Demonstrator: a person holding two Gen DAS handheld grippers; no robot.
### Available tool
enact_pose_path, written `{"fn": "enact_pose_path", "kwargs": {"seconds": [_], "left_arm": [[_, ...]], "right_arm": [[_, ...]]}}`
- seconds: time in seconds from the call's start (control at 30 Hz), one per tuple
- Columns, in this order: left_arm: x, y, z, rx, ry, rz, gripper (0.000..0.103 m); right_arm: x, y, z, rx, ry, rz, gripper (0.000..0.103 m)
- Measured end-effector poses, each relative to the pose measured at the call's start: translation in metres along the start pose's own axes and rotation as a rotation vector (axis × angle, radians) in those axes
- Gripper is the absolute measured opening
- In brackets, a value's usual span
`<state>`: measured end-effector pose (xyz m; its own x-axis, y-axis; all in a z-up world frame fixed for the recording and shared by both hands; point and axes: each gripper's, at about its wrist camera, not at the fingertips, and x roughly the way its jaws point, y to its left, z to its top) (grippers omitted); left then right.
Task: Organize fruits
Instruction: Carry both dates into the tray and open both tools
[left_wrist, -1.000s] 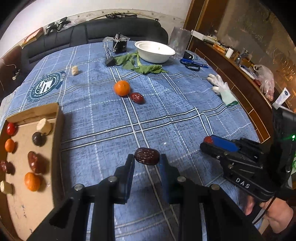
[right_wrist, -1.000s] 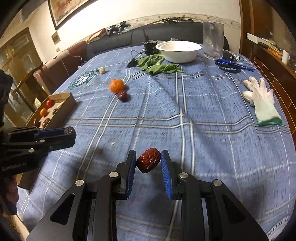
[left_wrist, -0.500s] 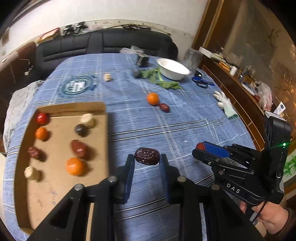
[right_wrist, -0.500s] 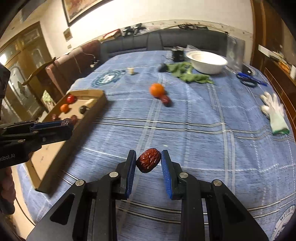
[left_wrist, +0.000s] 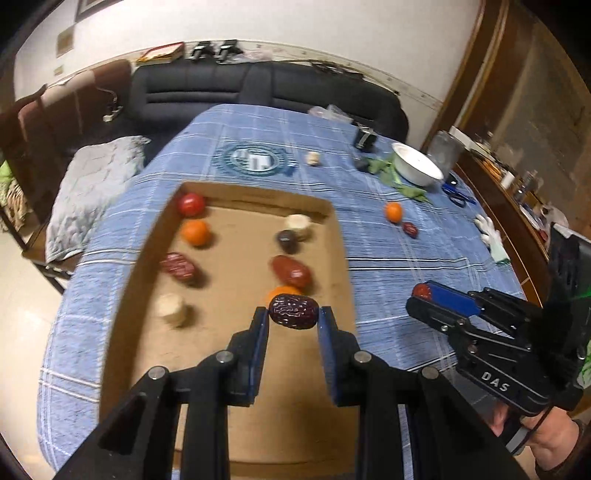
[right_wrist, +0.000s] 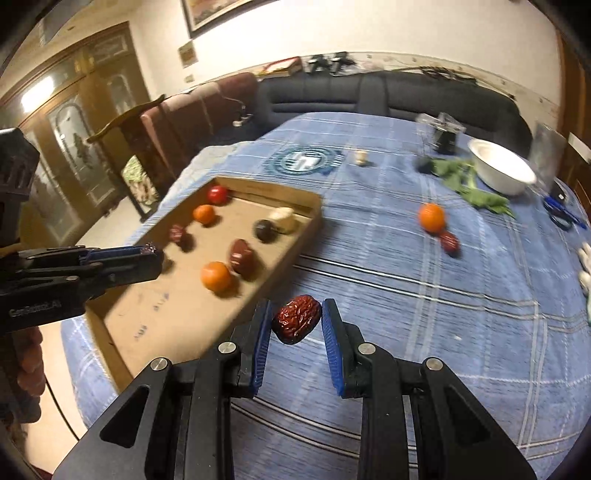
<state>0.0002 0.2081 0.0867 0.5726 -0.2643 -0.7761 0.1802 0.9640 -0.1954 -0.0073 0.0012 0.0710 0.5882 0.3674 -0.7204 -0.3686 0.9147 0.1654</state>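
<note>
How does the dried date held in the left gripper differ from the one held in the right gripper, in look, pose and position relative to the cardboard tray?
The left gripper holds its dark date lying crosswise; the right gripper holds its redder date tilted, one end higher.

The dark date hangs over the cardboard tray, near the fruit there; the redder date hangs over the blue tablecloth, just outside the tray's edge.

Both are wrinkled, pinched between blue pads and off the surface.

Both tools travelled toward the cardboard tray (left_wrist: 341, 236). Left tool (left_wrist: 292, 325), with its dark date (left_wrist: 293, 315), went from over bare cloth to above the tray. Right tool (right_wrist: 295, 325) and its red date (right_wrist: 296, 319) drew just beside the tray's edge.
</note>
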Motion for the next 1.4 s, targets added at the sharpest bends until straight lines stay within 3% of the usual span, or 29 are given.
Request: {"fn": "enact_pose_path", "kwargs": {"seconds": [0.5, 0.8, 1.07, 1.4], "left_arm": [[0.017, 0.068, -0.022, -0.082, 0.052, 0.089, 0.030], [0.036, 0.081, -0.025, -0.078, 0.094, 0.099, 0.030], [0.048, 0.087, -0.026, -0.080, 0.120, 0.087, 0.030], [0.053, 0.085, -0.026, -0.046, 0.115, 0.130, 0.031]], "right_arm": [[0.043, 0.083, 0.005, -0.122, 0.063, 0.087, 0.027], [0.079, 0.093, 0.001, -0.114, 0.127, 0.076, 0.027], [0.091, 0.093, -0.001, -0.101, 0.149, 0.063, 0.027], [0.099, 0.093, -0.002, -0.106, 0.164, 0.055, 0.027]]}}
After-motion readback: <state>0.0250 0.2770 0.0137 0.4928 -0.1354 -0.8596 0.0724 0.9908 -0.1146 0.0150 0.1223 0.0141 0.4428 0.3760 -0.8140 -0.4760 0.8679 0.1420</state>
